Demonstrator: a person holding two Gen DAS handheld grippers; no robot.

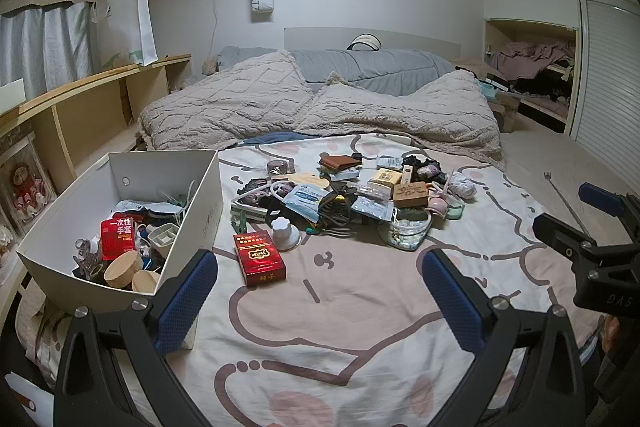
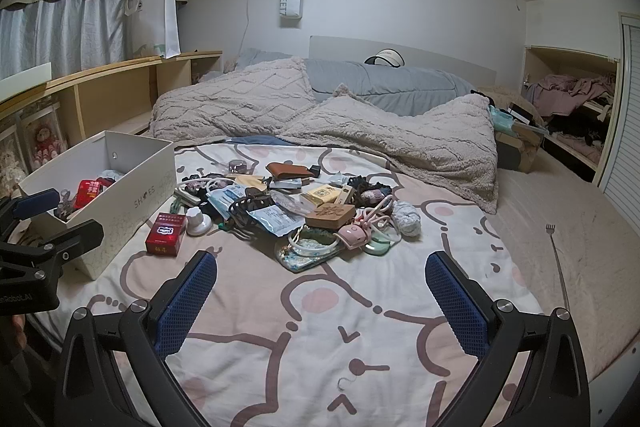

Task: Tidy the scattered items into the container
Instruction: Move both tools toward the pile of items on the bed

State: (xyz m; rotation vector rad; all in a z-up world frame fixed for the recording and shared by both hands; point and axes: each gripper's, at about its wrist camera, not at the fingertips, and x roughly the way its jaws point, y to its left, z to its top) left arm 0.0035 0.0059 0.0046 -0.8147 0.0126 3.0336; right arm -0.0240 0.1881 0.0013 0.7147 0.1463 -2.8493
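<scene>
A white shoe box (image 1: 200, 203) (image 2: 132, 203) stands on the bed at the left, holding a red packet, wooden lids and other small items. Beside it lie a red carton (image 1: 260, 259) (image 2: 166, 233) and a white knob (image 1: 285, 233) (image 2: 197, 221). Further back a heap of small items (image 1: 360, 195) (image 2: 304, 211) holds a brown wallet (image 1: 340, 161), a wooden block (image 2: 330, 216), sachets, cords and yarn. My left gripper (image 1: 320, 269) is open over bare sheet, near the box's front corner. My right gripper (image 2: 320, 269) is open too, short of the heap, with nothing between its fingers.
The cartoon-print sheet (image 1: 360, 327) covers the near bed. Grey fluffy blankets (image 1: 320, 107) lie behind the heap. A metal back scratcher (image 2: 558, 259) rests on the mattress at the right. Wooden shelves (image 1: 80, 99) run along the left wall, a cupboard (image 2: 572, 99) of clothes at the right.
</scene>
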